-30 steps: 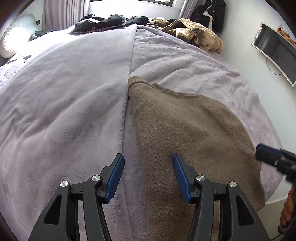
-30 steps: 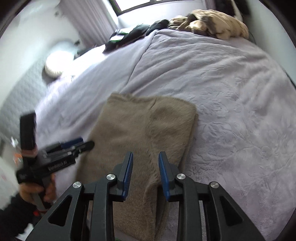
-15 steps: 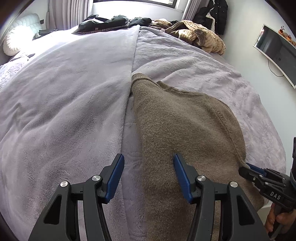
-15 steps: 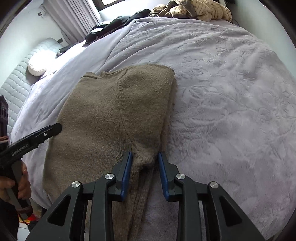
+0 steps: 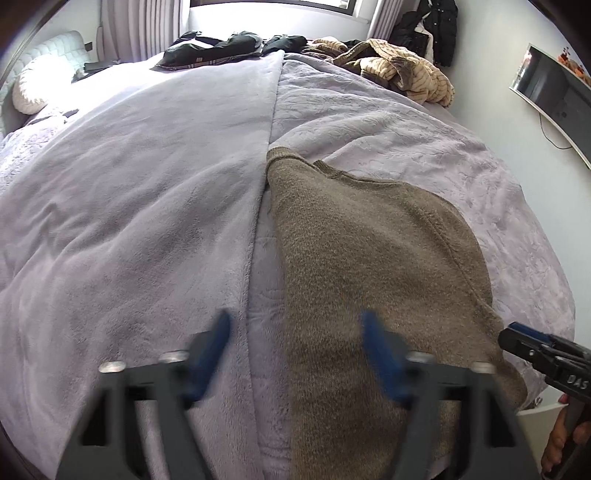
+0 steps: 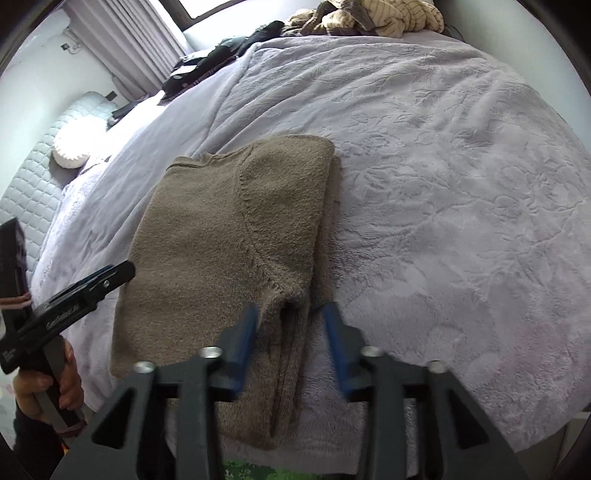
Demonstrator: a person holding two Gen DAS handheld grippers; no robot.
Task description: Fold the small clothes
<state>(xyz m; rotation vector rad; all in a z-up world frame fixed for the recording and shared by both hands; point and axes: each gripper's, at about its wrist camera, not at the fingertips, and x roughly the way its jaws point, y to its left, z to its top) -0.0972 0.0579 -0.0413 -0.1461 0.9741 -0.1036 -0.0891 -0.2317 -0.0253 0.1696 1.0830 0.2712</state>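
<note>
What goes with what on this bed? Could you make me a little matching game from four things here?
1 sweater
2 blanket
3 striped clothes
4 pillow

a lilac, covers the bed
b white, by the headboard
c brown, folded, near edge
d beige heap, far corner

Pairs: 1-c, 2-a, 3-d, 4-b

A wide bed (image 5: 155, 192) under a lilac plush blanket fills the room. At twelve o'clock daylight pours through a window (image 5: 273, 5) flanked by pleated curtains (image 5: 155, 29); a monitor (image 5: 550, 96) hangs on the white wall (image 5: 491, 74) at two o'clock, and a quilted headboard (image 6: 33, 177) stands at ten o'clock.
</note>
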